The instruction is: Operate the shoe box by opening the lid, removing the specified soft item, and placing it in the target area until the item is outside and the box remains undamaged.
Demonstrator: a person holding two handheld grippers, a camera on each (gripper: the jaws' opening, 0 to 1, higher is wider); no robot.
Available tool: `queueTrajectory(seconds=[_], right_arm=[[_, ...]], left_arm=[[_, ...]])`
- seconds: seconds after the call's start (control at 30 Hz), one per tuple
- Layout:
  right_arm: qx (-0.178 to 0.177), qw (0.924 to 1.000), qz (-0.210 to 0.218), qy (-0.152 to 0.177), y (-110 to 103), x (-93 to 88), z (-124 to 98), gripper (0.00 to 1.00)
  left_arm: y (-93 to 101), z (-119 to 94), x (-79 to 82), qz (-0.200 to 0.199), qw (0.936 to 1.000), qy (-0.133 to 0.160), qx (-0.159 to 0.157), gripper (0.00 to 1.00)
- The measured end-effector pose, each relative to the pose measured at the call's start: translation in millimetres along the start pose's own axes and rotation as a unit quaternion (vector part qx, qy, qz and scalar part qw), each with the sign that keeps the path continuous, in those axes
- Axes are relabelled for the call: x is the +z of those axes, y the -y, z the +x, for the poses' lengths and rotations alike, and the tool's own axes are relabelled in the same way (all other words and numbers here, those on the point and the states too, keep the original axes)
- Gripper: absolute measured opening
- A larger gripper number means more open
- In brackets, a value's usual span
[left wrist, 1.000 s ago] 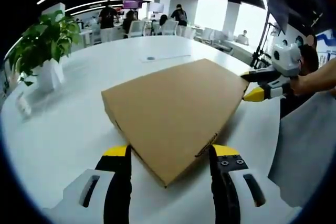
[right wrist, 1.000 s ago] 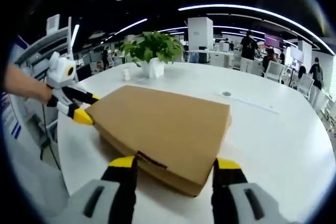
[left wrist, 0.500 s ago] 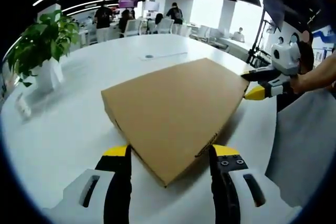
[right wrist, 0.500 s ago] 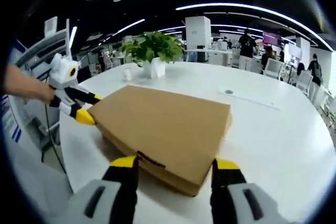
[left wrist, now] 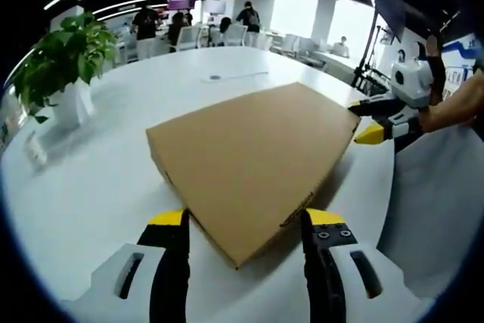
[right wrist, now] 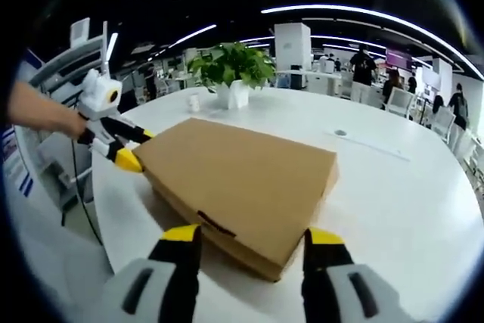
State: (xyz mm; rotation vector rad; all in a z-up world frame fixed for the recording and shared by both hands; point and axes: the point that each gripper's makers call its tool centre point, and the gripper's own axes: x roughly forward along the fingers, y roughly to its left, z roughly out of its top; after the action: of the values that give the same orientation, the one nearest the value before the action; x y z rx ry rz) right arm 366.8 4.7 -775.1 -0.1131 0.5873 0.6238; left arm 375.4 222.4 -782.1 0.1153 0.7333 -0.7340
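Note:
A closed brown cardboard shoe box [left wrist: 249, 153] lies flat on the round white table [left wrist: 113, 179], lid down. In the left gripper view its near corner pokes between the jaws of my left gripper [left wrist: 246, 221], which stands open and low over the table. My right gripper [left wrist: 363, 121] shows at the box's far right corner, held by a hand. In the right gripper view the box [right wrist: 242, 175] lies just ahead of my right gripper [right wrist: 253, 236], open, with the box's edge between its jaws. There my left gripper [right wrist: 138, 149] sits at the box's left corner.
A leafy plant in a white pot [left wrist: 57, 73] [right wrist: 234, 73] stands on the table with a small white bottle [left wrist: 32, 153] [right wrist: 194, 102] beside it. A thin strip [left wrist: 227, 77] lies on the far side. The table edge [right wrist: 98, 209] runs close by. People and chairs fill the background.
The right gripper view has shifted slightly, so the box and plant sit a little further right in it. The box stays closed and both grippers stay open at its opposite corners.

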Motion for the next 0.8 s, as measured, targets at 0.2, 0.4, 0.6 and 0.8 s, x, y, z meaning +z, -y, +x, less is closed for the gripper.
queueTrajectory(seconds=[0.2, 0.4, 0.6, 0.8], right_arm=[[0.006, 1.0000, -0.006, 0.001, -7.3, -2.1, -0.3, 0.52], [0.011, 0.9992, -0.038, 0.000, -1.2, -5.7, -1.5, 0.44], [0.013, 0.9988, -0.048, 0.007, 1.0, -8.4, -2.6, 0.43], [0.016, 0.9985, -0.052, 0.011, 1.7, -6.9, -2.7, 0.43]], left_arm=[[3.9, -4.9, -3.4, -0.008, 1.0000, 0.003, 0.004, 0.60], [9.2, -4.6, -3.9, -0.001, 0.9999, 0.002, 0.012, 0.61], [11.5, -4.4, -6.3, -0.001, 0.9997, 0.009, 0.022, 0.62], [11.8, -3.9, -9.0, -0.018, 0.9994, 0.018, 0.024, 0.61]])
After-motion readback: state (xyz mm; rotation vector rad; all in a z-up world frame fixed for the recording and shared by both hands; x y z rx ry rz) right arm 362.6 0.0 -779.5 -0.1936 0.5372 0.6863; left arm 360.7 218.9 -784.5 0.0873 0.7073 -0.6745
